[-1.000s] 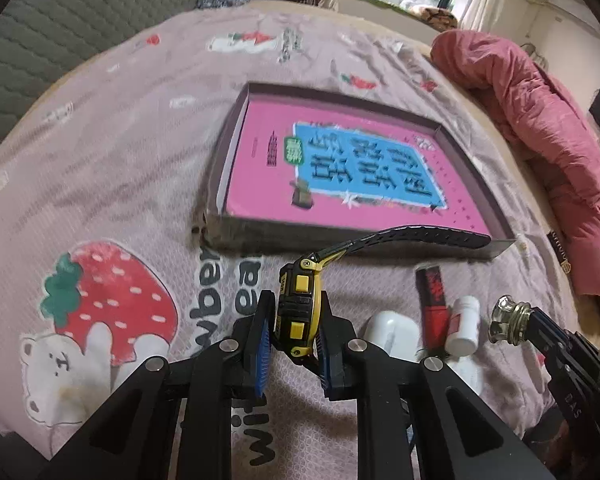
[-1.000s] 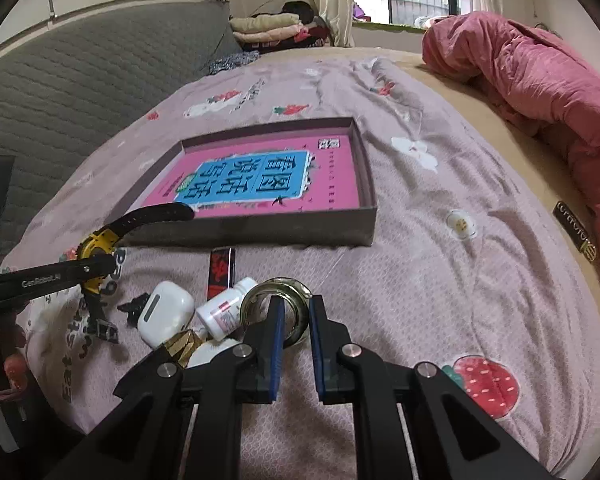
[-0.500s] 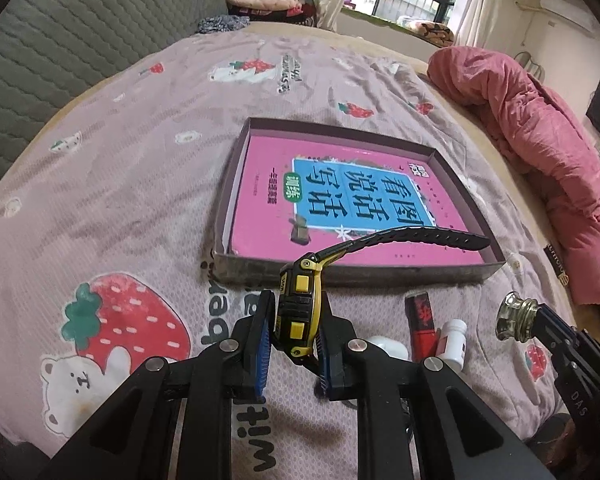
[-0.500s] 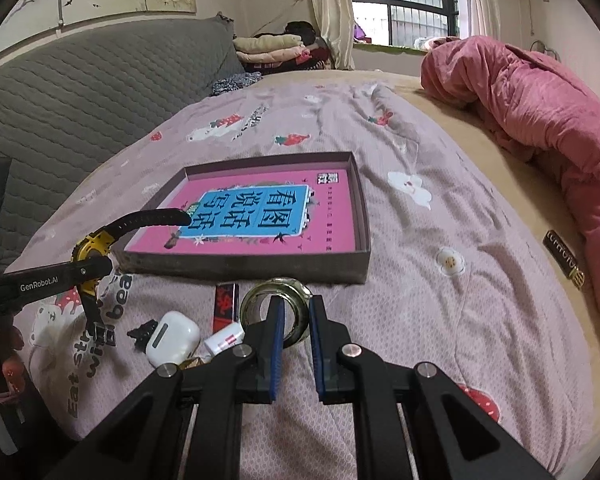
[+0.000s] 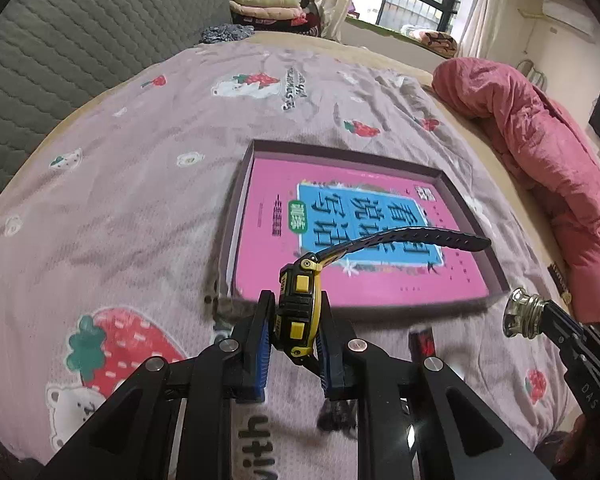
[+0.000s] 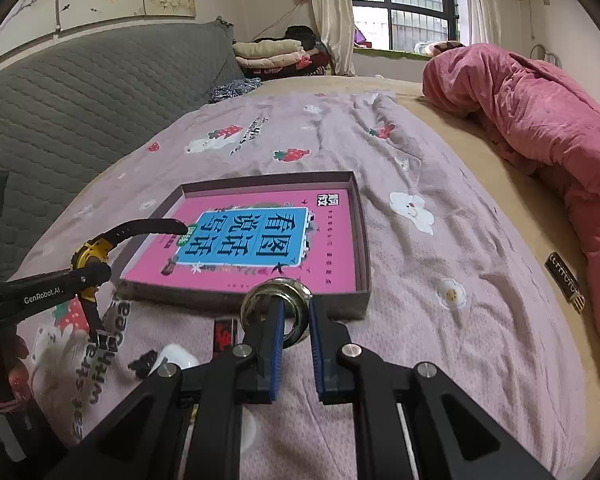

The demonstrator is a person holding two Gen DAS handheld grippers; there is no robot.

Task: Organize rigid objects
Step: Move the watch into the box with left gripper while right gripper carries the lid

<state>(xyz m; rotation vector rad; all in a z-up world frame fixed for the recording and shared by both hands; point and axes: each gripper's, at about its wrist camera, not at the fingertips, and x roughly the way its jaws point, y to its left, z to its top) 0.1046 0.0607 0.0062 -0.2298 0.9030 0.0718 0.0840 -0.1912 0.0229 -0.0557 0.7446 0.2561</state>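
My left gripper is shut on a yellow and black wristwatch, whose black strap reaches out over the tray. It holds the watch above the bedspread, just before the near wall of a shallow grey box tray with a pink book in it. My right gripper is shut on a shiny metal ring-shaped fitting, held above the bed at the tray's near wall. The fitting also shows in the left wrist view, and the watch in the right wrist view.
A red and black small item, a white earbud case and a small black piece lie on the pink strawberry bedspread before the tray. A pink quilt lies along the right. A grey padded headboard stands at the left.
Both grippers have risen and moved forward toward the tray with their objects held. The small white bottle on the bed has dropped out of sight below.
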